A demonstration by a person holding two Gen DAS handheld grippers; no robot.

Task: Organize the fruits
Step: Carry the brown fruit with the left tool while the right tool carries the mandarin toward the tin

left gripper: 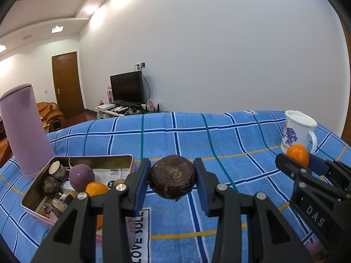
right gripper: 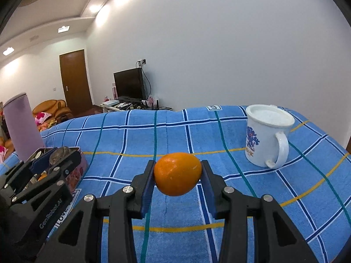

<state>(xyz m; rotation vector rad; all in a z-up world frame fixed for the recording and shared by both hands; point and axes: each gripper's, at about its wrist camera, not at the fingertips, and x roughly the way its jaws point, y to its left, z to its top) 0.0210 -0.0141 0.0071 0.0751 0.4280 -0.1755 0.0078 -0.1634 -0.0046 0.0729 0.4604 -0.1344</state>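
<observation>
The left tool (left gripper: 172, 179) is clamped on a rough, dark brown round fruit (left gripper: 172, 178); the right tool (right gripper: 177, 176) is clamped on a smooth, glossy orange (right gripper: 177, 177) above the checked terry cloth (right gripper: 175, 131)

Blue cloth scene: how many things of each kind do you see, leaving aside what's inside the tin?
Held fruit: 2, the dark brown fruit and the orange
Mug: 1
Purple canister: 1
Tin: 1
Total: 5
</observation>
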